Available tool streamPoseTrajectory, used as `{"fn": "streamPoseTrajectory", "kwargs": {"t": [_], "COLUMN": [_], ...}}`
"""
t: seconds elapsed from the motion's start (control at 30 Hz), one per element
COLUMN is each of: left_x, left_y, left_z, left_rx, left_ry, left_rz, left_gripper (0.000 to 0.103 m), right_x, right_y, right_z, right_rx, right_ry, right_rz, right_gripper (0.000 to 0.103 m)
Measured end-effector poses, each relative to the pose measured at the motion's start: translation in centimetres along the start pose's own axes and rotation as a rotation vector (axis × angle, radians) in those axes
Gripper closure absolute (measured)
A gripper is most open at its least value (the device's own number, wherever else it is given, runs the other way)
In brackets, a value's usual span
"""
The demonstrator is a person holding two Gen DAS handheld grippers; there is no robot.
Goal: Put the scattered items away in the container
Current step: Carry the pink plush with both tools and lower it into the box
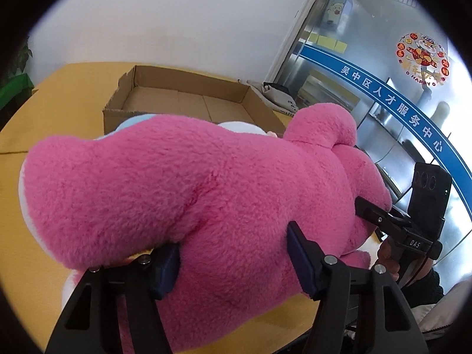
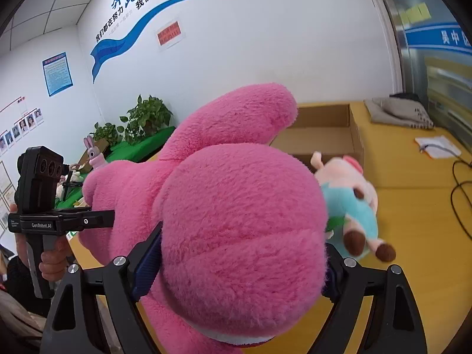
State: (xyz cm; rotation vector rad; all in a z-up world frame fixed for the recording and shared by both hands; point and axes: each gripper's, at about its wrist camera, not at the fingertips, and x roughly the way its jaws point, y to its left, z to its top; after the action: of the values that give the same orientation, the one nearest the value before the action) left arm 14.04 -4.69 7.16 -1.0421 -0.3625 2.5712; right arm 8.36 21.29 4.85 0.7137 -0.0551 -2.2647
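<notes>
Left wrist view: a big, fuzzy pink plush toy (image 1: 206, 191) fills the frame, its soft body pinched between the dark ribbed pads of the left hand-held gripper (image 1: 233, 262), above the yellow tabletop (image 1: 44, 124). Behind it stands an open, shallow cardboard box (image 1: 188, 100).

Right wrist view: the right hand-held gripper (image 2: 244, 262), jaws wide, clamps the toy's rounded end; a small pastel plush (image 2: 351, 206) lies beside the box.

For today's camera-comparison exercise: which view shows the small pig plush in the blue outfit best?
The right wrist view: the pig plush shows its face, outfit and legs. The left wrist view shows only slivers of it behind the pink plush.
</notes>
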Motion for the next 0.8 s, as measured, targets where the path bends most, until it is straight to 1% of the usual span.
{"fn": "streamPoseTrajectory", "kwargs": {"t": [0.13,0.23,0.37,0.6,0.7,0.8], "left_x": [-0.7,-0.9,-0.8,-0.3,0.1,0.4], "left_y": [0.3,0.3,0.6,1.3,1.6,2.0], "left_z": [1.5,2.8,4.5,7.6,9.4,11.6], "left_rx": [0.022,0.046,0.058,0.070,0.081,0.104], "left_ry": [-0.027,-0.042,-0.053,-0.079,-0.083,-0.102], "left_rz": [0.011,0.017,0.027,0.023,0.031,0.028], "left_gripper": [0.038,0.038,0.038,0.038,0.038,0.038], "right_x": [0.1,0.5,1.2,2.5,3.6,4.5], "right_y": [0.5,0.3,0.3,-0.2,-0.5,-0.9], "right_z": [1.6,2.8,4.5,7.5,9.2,11.0], "right_rx": [-0.014,0.000,-0.003,-0.020,-0.022,-0.025], "right_ry": [-0.025,-0.036,-0.051,-0.074,-0.072,-0.093], "right_rz": [-0.005,0.000,-0.008,-0.009,-0.011,-0.011], "right_gripper": [0.012,0.012,0.012,0.012,0.012,0.012]}}
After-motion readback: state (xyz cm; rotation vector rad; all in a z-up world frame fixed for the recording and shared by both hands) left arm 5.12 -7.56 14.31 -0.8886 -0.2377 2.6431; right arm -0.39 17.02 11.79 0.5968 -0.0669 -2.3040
